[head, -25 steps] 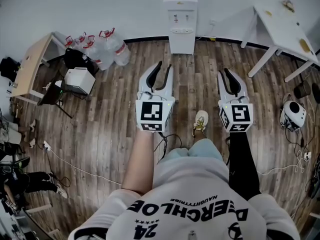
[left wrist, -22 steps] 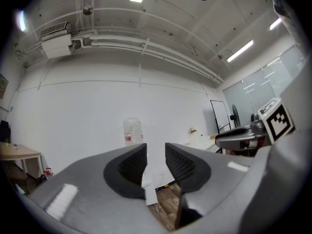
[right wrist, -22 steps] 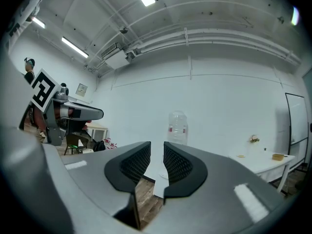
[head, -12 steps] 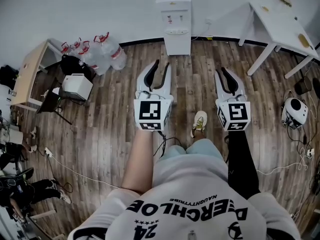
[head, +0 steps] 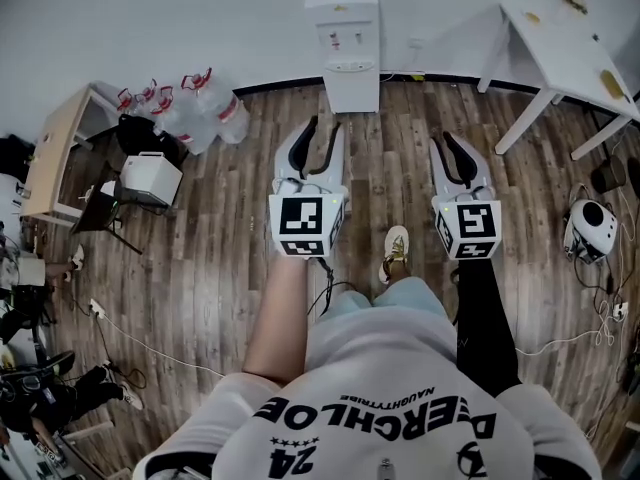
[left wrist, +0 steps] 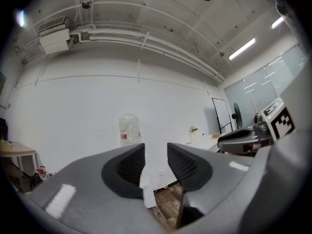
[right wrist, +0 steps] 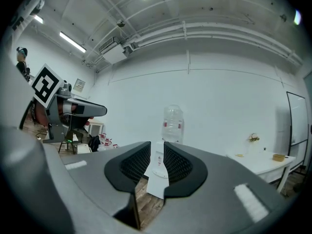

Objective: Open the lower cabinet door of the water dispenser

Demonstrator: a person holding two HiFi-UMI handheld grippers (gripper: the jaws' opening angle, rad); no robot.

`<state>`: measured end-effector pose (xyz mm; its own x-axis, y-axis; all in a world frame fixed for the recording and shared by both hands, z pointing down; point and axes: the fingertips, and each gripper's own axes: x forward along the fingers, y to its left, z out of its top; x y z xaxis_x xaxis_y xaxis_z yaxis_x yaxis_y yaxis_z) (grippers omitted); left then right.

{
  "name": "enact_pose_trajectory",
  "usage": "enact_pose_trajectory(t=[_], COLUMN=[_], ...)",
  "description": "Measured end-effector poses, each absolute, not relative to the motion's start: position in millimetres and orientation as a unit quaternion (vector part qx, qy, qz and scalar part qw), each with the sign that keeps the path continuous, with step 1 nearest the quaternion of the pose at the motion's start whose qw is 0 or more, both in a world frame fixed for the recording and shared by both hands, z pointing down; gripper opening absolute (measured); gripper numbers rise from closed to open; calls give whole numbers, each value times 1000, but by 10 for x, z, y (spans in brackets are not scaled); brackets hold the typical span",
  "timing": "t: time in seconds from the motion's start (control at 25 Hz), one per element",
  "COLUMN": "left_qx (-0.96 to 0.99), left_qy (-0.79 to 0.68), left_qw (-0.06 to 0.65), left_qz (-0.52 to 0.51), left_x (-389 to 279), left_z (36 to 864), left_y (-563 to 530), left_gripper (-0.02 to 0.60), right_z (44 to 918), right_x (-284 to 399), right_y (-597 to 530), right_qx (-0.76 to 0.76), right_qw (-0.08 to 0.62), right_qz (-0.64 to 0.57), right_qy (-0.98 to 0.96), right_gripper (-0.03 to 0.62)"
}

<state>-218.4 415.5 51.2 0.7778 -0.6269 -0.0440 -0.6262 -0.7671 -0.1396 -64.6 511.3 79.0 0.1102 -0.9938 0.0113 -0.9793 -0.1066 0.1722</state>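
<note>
The white water dispenser (head: 342, 48) stands against the far wall with a clear bottle on top; its lower cabinet door (head: 352, 90) is closed. My left gripper (head: 326, 128) and right gripper (head: 444, 144) are held level over the wood floor, pointing at the dispenser and well short of it. Both are open with nothing between the jaws; the right one's gap is narrower. In the left gripper view the dispenser (left wrist: 146, 191) shows through the gap of the left gripper (left wrist: 156, 152). In the right gripper view the dispenser (right wrist: 157, 177) shows beyond the right gripper (right wrist: 157, 152).
Several water jugs (head: 190, 108) stand left of the dispenser. A white table (head: 560, 38) is at the right by the wall. A wooden table (head: 55, 148) and a white box (head: 150, 178) are at the left. Cables (head: 130, 323) trail on the floor.
The person has stepped forward: both grippers are closer to the dispenser, and the jugs and tables have shifted in the head view. The jaws look the same.
</note>
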Motion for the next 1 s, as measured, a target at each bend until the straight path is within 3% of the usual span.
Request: enact_pose_trajectory(t=[1.0], left_qx=[-933], left_qy=[352], left_qw=[66], left_qz=[-25], left_x=[-1152], left_z=[426], left_y=[2609], left_gripper=[150], right_z=[625], right_x=[458], right_y=[3429], right_qx=[722], right_qw=[66], right_qz=[-46], right_qy=[-687], right_gripper=[63])
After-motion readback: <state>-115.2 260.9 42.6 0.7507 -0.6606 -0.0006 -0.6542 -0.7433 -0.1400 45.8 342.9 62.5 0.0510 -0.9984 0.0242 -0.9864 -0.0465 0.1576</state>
